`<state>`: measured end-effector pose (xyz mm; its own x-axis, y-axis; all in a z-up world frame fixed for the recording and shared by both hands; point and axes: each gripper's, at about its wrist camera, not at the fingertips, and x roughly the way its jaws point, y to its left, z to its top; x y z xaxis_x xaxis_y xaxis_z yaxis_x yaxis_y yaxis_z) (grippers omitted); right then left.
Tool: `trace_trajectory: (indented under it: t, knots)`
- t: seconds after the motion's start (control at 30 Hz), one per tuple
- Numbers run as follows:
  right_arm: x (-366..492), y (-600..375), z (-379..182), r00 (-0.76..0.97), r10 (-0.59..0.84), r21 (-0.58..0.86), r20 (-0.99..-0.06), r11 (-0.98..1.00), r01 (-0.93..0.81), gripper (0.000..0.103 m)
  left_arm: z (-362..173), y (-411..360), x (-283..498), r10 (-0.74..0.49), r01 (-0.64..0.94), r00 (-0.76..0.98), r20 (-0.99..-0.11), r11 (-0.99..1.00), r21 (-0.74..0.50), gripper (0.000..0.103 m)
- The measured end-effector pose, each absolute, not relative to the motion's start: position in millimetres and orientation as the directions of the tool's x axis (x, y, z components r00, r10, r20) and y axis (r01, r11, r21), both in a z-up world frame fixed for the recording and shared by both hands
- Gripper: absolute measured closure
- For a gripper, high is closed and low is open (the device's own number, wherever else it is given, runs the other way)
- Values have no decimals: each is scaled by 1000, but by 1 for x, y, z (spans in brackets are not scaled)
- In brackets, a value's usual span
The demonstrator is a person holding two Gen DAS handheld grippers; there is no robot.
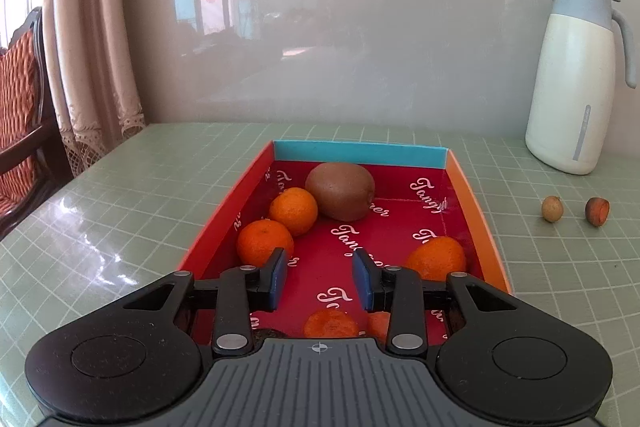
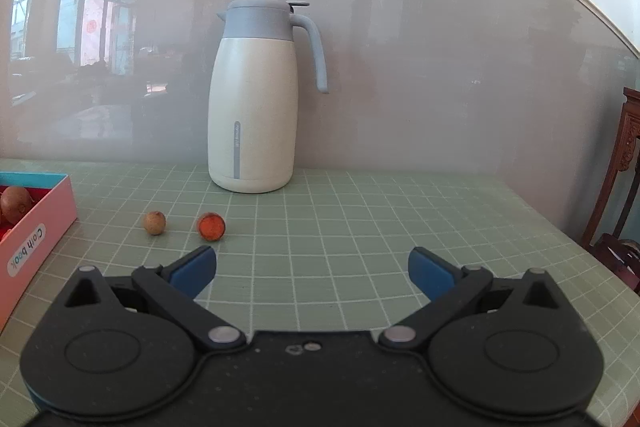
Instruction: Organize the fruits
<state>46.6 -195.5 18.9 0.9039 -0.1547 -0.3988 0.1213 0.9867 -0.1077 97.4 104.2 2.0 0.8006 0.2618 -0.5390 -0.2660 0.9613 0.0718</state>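
Box: your red-lined box point(image 1: 478, 215) on the green grid table point(image 1: 140, 195) holds a kiwi point(image 1: 341, 191) and mandarins point(image 1: 293, 211), some half hidden under the tongs.
Loose fruit: a small tan fruit point(image 2: 154, 222) and an orange-faced one point(image 2: 211, 225) lie before the thermos jug point(image 2: 256, 99).
Left gripper point(image 1: 320, 279): yours tilts down over the box, pads parted narrowly, grasping nothing.
Right gripper point(image 2: 312, 269): spread wide, empty, above bare table.
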Motion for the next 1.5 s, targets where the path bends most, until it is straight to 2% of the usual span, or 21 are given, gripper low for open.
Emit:
trace_trajectory:
  t: [0.07, 0.1, 0.13, 0.17, 0.2, 0.33, 0.7, 0.93, 1.07, 1.1, 1.13, 1.23, 1.5]
  knots:
    - [50, -190, 18, 903, -149, -111, -403, 987, 113, 0, 2, 108, 97, 259, -271, 798, -544, 961, 60, 66]
    - [52, -187, 17, 903, -145, -113, -405, 988, 108, 0, 2, 110, 96, 263, -274, 798, -542, 960, 62, 62]
    - [54, -184, 16, 902, -141, -114, -407, 988, 103, 0, 3, 111, 95, 263, -273, 798, -542, 960, 63, 47]
    - [55, -182, 16, 901, -138, -117, -411, 988, 98, 0, 3, 111, 93, 271, -280, 799, -536, 958, 67, 36]
    - [57, -179, 15, 901, -134, -117, -414, 989, 93, 0, 5, 109, 90, 289, -294, 803, -522, 953, 76, 19]
    - [61, -170, 13, 899, -122, -117, -420, 990, 80, 0, 12, 107, 82, 299, -289, 821, -486, 952, 98, 12]
    - [71, -160, 10, 896, -111, -107, -429, 992, 72, 0, 17, 127, 75, 279, -302, 820, -500, 952, 36, 9]
    - [65, -169, 13, 901, -124, -117, -416, 990, 82, 0, 38, 59, 108, 103, -104, 867, -487, 994, 25, 9]
    - [60, -191, 17, 898, -148, -94, -415, 988, 120, 0, 38, -1, 151, 9, 10, 849, -528, 999, 33, 9]
    - [59, -198, 18, 896, -154, -84, -416, 988, 131, 0, 33, -14, 163, 6, 25, 843, -539, 998, 50, 12]
    - [57, -204, 19, 895, -158, -74, -416, 987, 140, 0, 27, -24, 174, 11, 29, 834, -552, 998, 64, 20]
    - [51, -218, 22, 898, -171, -56, -406, 985, 163, 0, 5, -43, 203, 13, 34, 788, -615, 997, 65, 34]
    - [41, -229, 28, 910, -158, -39, -383, 987, 155, 0, -20, -63, 227, -6, 72, 777, -630, 994, 80, 38]
